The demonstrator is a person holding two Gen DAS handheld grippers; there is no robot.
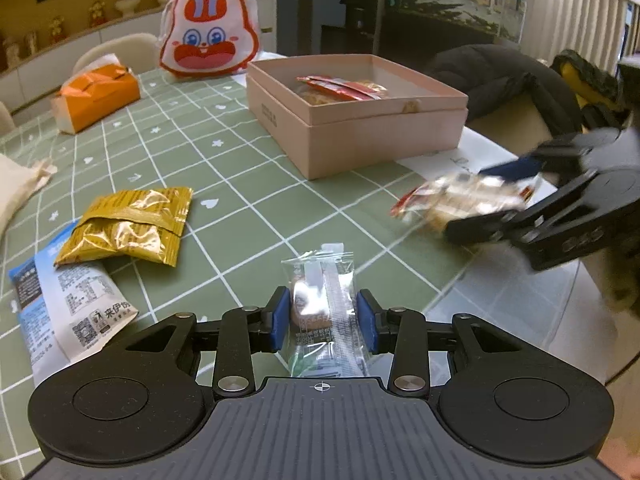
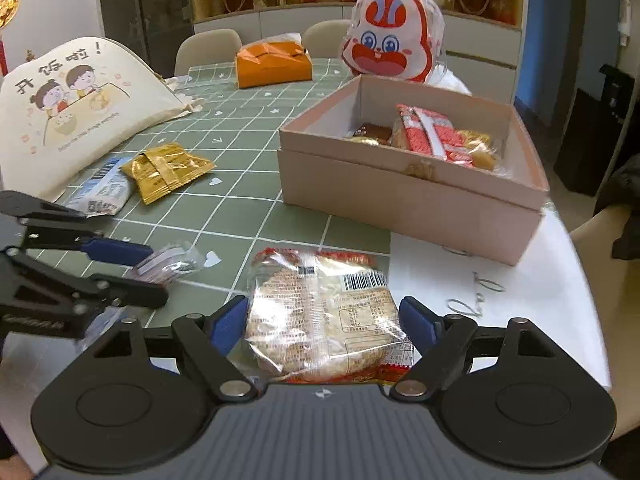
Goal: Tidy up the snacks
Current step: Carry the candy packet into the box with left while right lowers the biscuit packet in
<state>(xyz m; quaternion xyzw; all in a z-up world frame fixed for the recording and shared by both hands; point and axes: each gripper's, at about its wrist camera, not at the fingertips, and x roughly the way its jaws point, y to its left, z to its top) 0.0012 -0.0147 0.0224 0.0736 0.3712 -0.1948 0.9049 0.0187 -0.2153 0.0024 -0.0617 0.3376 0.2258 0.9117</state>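
My left gripper (image 1: 323,320) is shut on a small clear snack packet (image 1: 320,300) low over the green checked tablecloth (image 1: 248,184). My right gripper (image 2: 324,322) is shut on a larger clear packet of pale crackers with red ends (image 2: 324,312); its blue pads press the packet's two sides. In the left wrist view the right gripper (image 1: 470,200) is blurred at the right, the cracker packet (image 1: 460,198) between its fingers. The open pink box (image 2: 400,200) beyond holds several snacks. Yellow packets (image 1: 128,228) and a blue-white packet (image 1: 68,300) lie at the left.
An orange tissue box (image 2: 274,64) and a rabbit-face bag (image 2: 390,44) stand at the far side. A cream cloth bag (image 2: 68,112) leans at the left. White paper (image 2: 480,280) lies by the table's rounded right edge. A dark jacket (image 1: 500,76) drapes a chair.
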